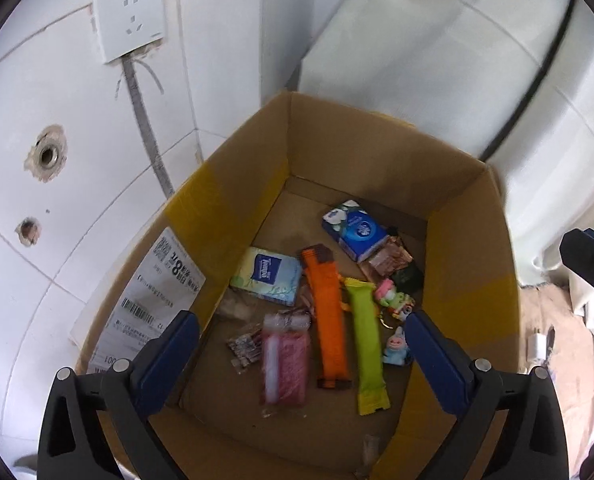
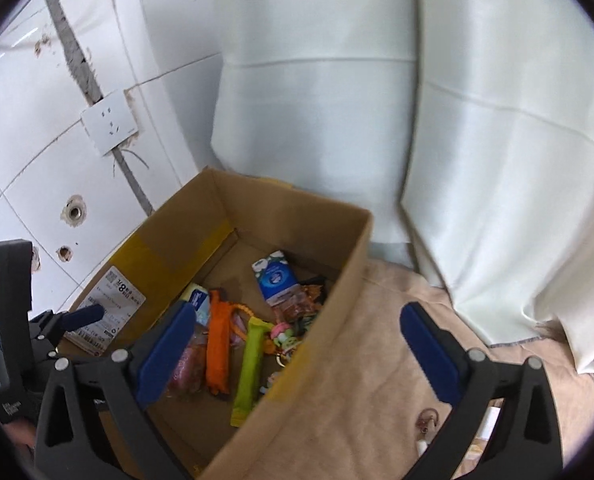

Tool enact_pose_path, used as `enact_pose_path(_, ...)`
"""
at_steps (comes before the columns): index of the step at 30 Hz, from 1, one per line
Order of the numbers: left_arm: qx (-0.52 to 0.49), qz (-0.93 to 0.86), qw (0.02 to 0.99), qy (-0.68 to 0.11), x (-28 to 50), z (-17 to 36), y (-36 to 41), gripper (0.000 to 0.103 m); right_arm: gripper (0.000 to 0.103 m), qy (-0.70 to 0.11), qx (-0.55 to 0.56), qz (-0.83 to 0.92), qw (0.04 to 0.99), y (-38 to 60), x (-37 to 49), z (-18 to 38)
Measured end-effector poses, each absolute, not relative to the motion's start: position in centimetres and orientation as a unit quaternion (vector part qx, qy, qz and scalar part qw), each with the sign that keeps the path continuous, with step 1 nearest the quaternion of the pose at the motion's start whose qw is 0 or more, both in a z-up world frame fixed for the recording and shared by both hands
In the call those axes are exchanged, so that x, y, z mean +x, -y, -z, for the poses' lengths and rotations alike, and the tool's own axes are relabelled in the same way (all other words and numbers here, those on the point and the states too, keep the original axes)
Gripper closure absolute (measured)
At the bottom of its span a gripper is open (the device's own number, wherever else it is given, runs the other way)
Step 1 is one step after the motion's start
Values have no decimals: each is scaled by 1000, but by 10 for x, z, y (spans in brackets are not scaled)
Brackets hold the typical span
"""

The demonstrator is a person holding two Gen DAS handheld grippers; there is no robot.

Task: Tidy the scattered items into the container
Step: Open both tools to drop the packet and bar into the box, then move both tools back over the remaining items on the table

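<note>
An open cardboard box [image 1: 357, 148] stands against a white tiled wall. On its floor lie an orange bar [image 1: 329, 320], a green bar [image 1: 367, 344], a blurred pink packet [image 1: 285, 360], a pale tissue pack [image 1: 267, 276], a blue tissue pack [image 1: 355, 230], a brown snack packet [image 1: 389, 258] and small toy figures [image 1: 395, 300]. My left gripper [image 1: 301, 340] hangs open over the box's near end with nothing between its fingers. My right gripper [image 2: 301, 344] is open and empty above the box's right wall [image 2: 317, 380]. The orange bar [image 2: 219, 352] and green bar [image 2: 249, 368] also show here.
Beige cloth [image 2: 369, 360] covers the surface right of the box, with a small reddish clip [image 2: 427, 420] on it. A white charger [image 1: 535, 346] lies further right. White curtains [image 2: 497, 160] hang behind. A wall socket [image 1: 131, 20] and drill holes mark the tiles at left.
</note>
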State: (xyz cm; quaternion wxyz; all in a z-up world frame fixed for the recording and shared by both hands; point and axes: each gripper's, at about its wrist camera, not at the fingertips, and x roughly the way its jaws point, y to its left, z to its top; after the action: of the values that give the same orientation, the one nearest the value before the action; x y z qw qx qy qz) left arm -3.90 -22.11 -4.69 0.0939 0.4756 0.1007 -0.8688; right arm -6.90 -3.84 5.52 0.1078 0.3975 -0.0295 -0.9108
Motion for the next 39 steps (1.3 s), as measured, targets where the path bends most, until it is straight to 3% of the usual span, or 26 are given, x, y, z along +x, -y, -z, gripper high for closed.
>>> enact_pose_path(8,410,907,56,-81,-37,0,185,0,0,78,343,933,71,-29,-42,-91)
enact_pose_path(20,378,926,-8,-19,-58,-51,63,0,0,93,311,944,-55,-142,16,-136)
enact_pose_path(28,392,918,-65,11,-58,-46,-12,0,0,68,320,939,-100,-182,54,-126)
enact_pose_path(39,399,913,-80,-10,-36,-26,-50,0,0,89,336,928,-133,-210,83,-100)
